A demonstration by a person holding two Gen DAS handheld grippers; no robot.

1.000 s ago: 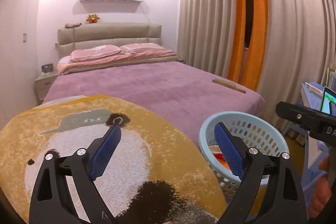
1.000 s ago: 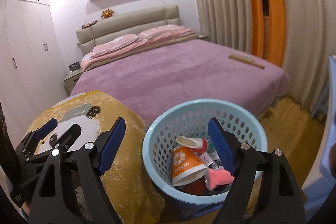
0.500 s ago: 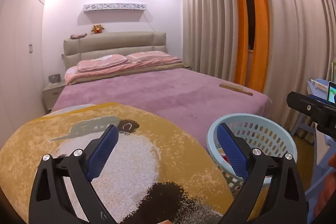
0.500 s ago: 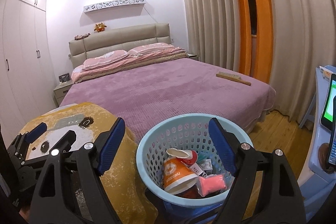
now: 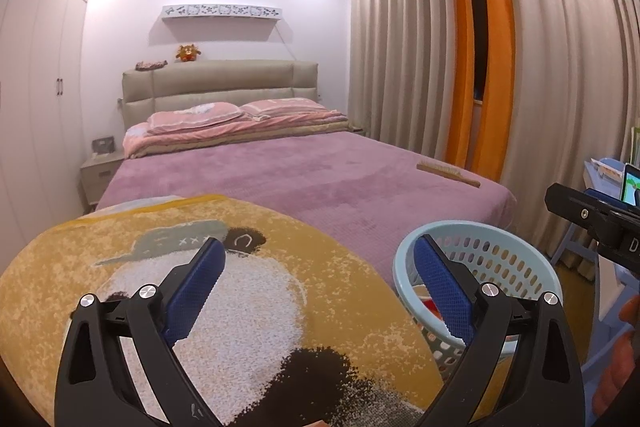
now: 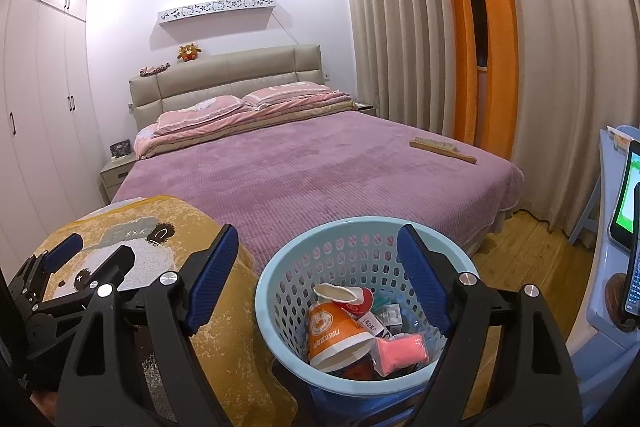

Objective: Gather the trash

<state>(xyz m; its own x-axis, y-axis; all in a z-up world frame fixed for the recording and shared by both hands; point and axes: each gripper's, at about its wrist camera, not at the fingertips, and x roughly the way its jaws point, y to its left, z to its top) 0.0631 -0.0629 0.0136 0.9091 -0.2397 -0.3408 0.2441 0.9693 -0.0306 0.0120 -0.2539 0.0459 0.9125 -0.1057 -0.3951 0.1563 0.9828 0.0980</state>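
Trash, an orange cup (image 6: 335, 327) and pink packet (image 6: 400, 345), fills the blue basket (image 6: 280, 279); both hand-held grippers gape empty.

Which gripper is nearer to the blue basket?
Right. The right gripper hangs open just over the blue basket; the left gripper is beside it, over the panda blanket.
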